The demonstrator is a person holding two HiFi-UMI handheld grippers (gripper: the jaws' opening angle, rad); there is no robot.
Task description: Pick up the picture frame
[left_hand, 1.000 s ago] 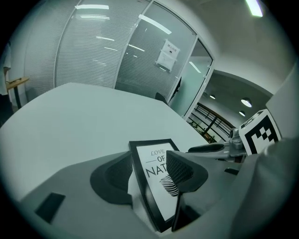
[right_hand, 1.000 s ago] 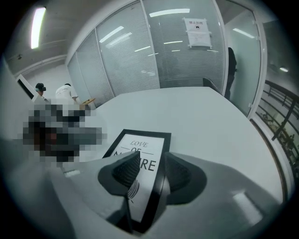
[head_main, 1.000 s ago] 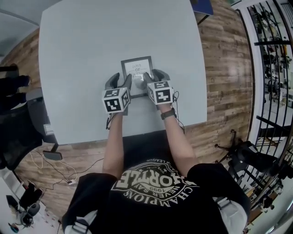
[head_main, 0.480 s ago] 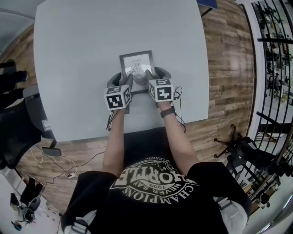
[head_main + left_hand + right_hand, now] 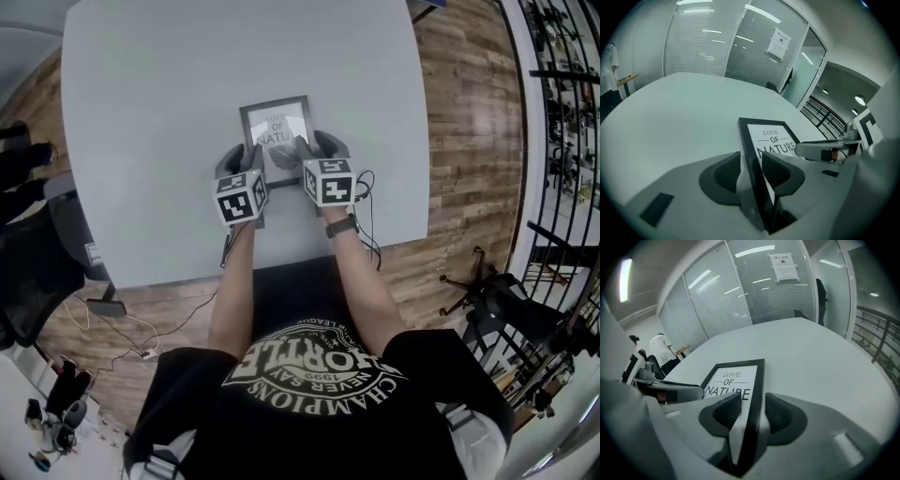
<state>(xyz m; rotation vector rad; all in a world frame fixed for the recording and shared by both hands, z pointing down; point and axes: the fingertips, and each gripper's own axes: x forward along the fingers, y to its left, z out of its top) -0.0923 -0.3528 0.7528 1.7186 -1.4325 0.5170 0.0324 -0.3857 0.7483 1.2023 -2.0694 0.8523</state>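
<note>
From where I stand, the pale grey table [image 5: 141, 112] carries one thing: a black rectangular picture frame [image 5: 275, 122] with a white printed sheet inside. It lies flat about midway between the table's left and right edges, somewhat nearer the near edge than the far one. Its long axis runs straight away from the person, from the near edge towards the far edge, and both tools point along that same line. The left gripper [image 5: 242, 155] straddles the frame's left long side close to the near left corner. Its jaws have just been closing, and now they look drawn in against the black moulding, one on the table side and one over the print. The right gripper [image 5: 315, 147] sits likewise astride the right long side near the near right corner. Its jaws are only narrowly apart, with a thin sliver of white showing beside the moulding, so I would not call it a firm pinch yet. Neither hand is nearer than the other. I judge the lift depends on both sides rising together so the frame stays level.
</note>
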